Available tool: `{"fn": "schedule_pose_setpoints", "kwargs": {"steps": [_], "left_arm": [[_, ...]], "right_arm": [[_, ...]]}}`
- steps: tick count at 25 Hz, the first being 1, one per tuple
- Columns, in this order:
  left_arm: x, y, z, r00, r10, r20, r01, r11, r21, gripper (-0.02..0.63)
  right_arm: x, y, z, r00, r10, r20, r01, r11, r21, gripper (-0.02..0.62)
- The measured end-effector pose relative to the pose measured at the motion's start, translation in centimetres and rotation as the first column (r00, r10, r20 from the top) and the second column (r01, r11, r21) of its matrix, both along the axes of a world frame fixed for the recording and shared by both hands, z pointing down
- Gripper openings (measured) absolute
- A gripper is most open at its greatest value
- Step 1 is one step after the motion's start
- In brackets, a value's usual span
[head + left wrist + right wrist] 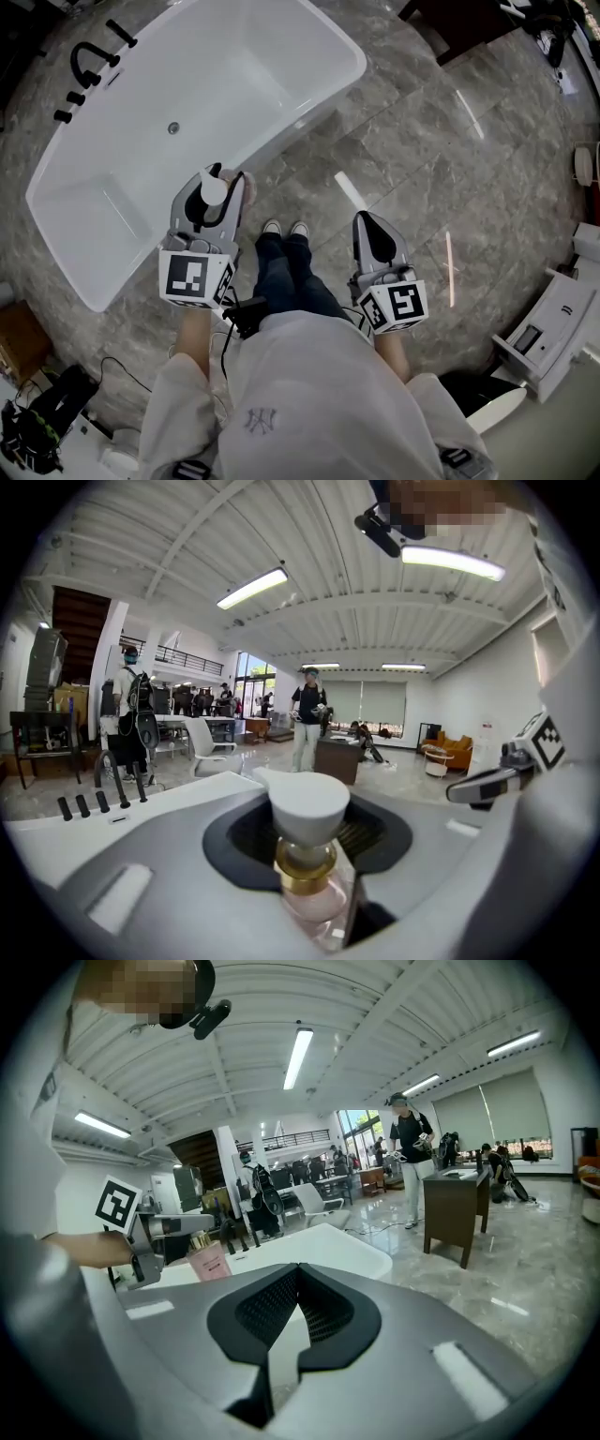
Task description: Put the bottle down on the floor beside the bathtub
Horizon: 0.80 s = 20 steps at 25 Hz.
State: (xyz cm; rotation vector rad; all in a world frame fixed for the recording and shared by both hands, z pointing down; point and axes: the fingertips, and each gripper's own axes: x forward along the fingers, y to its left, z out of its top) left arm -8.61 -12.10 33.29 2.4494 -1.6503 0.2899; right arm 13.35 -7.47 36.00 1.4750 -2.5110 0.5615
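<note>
Marble floor (412, 159) beside the white bathtub (234, 84) awaits the pink bottle (314, 892), which the left gripper (223, 183) pinches upright in the air near the tub's rim, likely so it lands standing, while the right gripper (298, 1279), pressed together and empty, sees its side where the head view shows only the cap (214, 190).

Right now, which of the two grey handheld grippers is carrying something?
The left gripper: its jaws clamp a pink glass bottle with a white cap. The right gripper has its jaws closed on nothing.
</note>
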Motion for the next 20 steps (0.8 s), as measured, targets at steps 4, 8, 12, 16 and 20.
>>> {"fn": "schedule_pose_setpoints", "kwargs": {"steps": [4,8,12,16,20], "left_arm": [[0.1,-0.7,2.1,0.999,0.039,0.024,-0.039,0.999,0.0,0.192],[-0.1,-1.6,4.9,0.999,0.041,0.0,-0.041,0.999,-0.035,0.192],[0.8,-2.0,7.7,0.997,0.071,0.006,-0.07,0.996,-0.05,0.192],[1.8,-2.3,11.1,0.997,0.078,-0.005,-0.078,0.993,-0.086,0.192],[2.6,-2.5,14.1,0.997,0.082,-0.017,-0.083,0.989,-0.118,0.192]], "right_arm": [[-1.0,0.0,0.7,1.0,0.014,-0.009,-0.015,1.0,-0.014,-0.002],[-1.7,-0.3,1.9,1.0,0.027,-0.009,-0.028,0.999,-0.033,-0.002],[-1.6,-0.7,3.0,0.999,0.041,-0.012,-0.042,0.998,-0.048,-0.003],[-1.4,-1.3,4.7,0.998,0.057,-0.016,-0.058,0.996,-0.065,-0.003],[-1.0,-1.8,6.1,0.997,0.071,-0.021,-0.073,0.994,-0.077,-0.003]]}}
